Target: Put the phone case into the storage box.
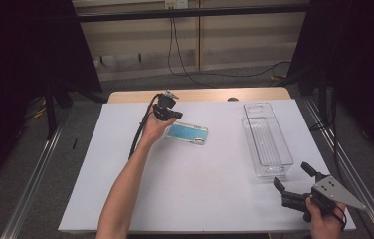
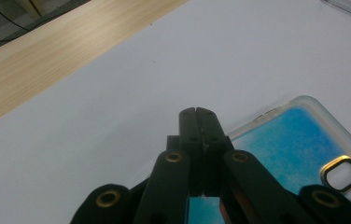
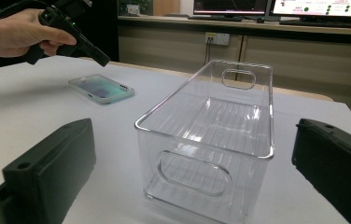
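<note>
Nearest, the right claw hangs spread wide just before the clear bin on the white worktop. Farther back, the left claw, clenched on nothing, hovers beside the blue phone case.

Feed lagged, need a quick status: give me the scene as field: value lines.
surface: white sheet on a wooden table
phone case: blue, lying flat, left of centre
bin: clear, empty, upright, at the right
left gripper: shut, empty, above the case's near end
right gripper: open, facing the bin's handle end, apart from it
</note>
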`<control>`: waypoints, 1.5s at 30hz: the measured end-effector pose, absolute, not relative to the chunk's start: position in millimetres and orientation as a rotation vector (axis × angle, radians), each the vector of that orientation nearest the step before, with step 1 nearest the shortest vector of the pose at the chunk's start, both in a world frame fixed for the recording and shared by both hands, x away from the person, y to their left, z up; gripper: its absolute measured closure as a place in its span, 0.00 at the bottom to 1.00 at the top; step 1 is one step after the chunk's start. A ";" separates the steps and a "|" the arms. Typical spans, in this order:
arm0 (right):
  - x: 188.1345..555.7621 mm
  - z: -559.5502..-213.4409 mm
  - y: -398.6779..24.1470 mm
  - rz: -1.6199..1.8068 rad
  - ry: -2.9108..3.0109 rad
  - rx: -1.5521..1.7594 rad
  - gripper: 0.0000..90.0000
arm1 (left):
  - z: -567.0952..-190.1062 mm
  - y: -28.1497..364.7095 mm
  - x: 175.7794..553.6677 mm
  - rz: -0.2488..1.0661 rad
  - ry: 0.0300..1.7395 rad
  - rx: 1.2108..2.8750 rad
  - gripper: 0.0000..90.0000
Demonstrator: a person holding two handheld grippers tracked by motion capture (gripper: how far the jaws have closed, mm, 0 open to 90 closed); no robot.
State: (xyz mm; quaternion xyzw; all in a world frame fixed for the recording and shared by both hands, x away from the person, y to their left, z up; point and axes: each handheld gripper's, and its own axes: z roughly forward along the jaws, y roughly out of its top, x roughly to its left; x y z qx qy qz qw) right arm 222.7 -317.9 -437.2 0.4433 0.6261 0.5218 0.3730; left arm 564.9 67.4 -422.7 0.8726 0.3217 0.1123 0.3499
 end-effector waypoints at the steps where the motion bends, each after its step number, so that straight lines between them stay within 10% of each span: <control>1: 222.7 -437.3 -317.9 1.338 1.604 1.138 0.00 | -423.5 67.2 565.3 0.280 0.837 2.260 1.00; 45: 221.7 -437.3 -319.0 1.340 1.603 1.139 0.00 | -442.1 75.4 574.1 0.296 0.876 2.310 1.00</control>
